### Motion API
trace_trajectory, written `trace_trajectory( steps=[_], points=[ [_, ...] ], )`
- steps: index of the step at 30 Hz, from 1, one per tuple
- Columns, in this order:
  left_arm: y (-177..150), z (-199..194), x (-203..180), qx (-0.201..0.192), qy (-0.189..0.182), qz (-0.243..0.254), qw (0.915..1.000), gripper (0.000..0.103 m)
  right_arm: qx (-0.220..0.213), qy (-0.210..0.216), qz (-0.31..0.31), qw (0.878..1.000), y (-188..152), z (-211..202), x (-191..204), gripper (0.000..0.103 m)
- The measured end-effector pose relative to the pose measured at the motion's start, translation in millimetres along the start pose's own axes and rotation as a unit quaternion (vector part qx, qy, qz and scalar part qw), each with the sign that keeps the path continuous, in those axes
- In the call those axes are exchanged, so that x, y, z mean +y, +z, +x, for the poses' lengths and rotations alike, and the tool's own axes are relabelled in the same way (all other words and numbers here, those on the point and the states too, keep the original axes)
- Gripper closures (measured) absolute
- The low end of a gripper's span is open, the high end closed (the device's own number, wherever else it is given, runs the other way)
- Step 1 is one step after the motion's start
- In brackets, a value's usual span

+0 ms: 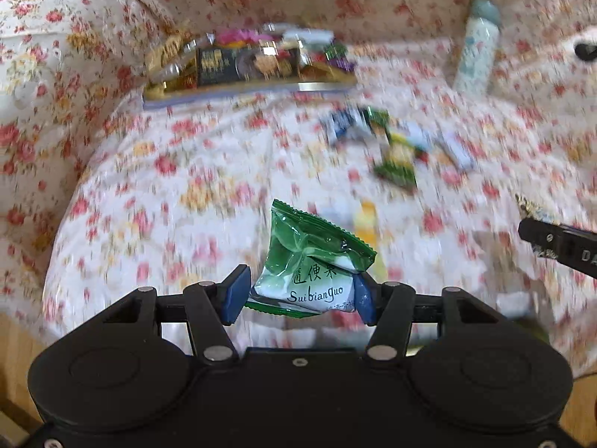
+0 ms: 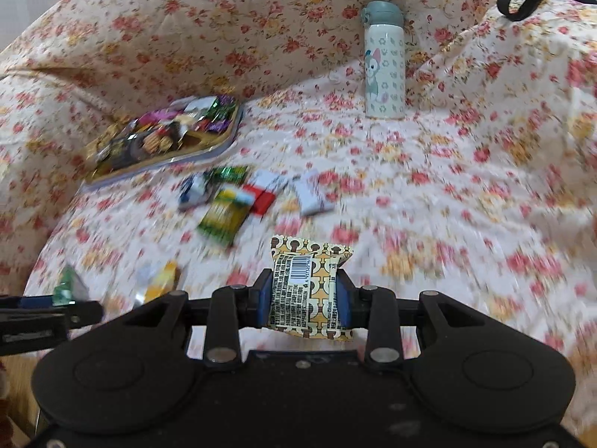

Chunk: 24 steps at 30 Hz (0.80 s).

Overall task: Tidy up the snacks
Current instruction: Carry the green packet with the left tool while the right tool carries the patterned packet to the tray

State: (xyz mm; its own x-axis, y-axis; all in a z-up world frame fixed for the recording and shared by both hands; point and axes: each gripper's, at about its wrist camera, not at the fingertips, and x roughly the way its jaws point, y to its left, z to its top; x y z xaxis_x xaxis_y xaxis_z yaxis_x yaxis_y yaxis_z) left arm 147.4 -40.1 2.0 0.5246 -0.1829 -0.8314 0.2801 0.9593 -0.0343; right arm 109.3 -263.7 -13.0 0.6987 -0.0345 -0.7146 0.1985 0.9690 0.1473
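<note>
A home: floral sofa cover (image 2: 410, 194), cartoon flask (image 2: 384, 71).

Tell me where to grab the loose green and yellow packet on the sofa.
Grip the green and yellow packet across its narrow width, coming from above. It appears to lie flat and elongated on the floral cover; neighbouring wrappers crowd its far end, so the near half looks clearer.

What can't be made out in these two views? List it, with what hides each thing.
- Loose snacks on the floral cover: left wrist view, motion blur smears labels and count.
- Tray contents: both views, small and blurred.
- Yellow packet: right wrist view, blurred.
- Patterned packet: lower edge behind the right hand-held gripper.
- Black strap: cut off by the frame edge.
</note>
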Motion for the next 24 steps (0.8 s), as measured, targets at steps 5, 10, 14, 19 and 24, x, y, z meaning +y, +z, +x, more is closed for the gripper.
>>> trace_trajectory(
  steps=[5,10,14,19,24],
  points=[
    [-30.2,-10.4,-10.2,0.034,-0.004,0.005,0.9994,0.042,0.013,0.015,-0.017,1.000,-34.8,-39.7,13.3,0.067],
    [-52.1,-27.1,-22.6,0.046,-0.016,0.013,0.9987,0.042,0.016,0.033,-0.031,0.999,-54.6,-70.1,22.1,0.067],
    [-61.8,-33.1,-30.6,0.056,-0.017,0.030,0.9979,0.042,0.018,0.029,-0.041,0.999,-65.9,-88.8,23.5,0.067],
    [-72.8,-30.4,-38.8,0.070,-0.012,0.062,0.9955,0.042,0.029,0.024,-0.039,0.999,-75.9,-102.6,16.6,0.067],
    [-83.9,-27.5,-39.6,0.084,-0.015,0.070,0.9939,0.042,0.041,0.015,-0.034,0.998,-85.5,-102.5,12.2,0.067]
  ],
)
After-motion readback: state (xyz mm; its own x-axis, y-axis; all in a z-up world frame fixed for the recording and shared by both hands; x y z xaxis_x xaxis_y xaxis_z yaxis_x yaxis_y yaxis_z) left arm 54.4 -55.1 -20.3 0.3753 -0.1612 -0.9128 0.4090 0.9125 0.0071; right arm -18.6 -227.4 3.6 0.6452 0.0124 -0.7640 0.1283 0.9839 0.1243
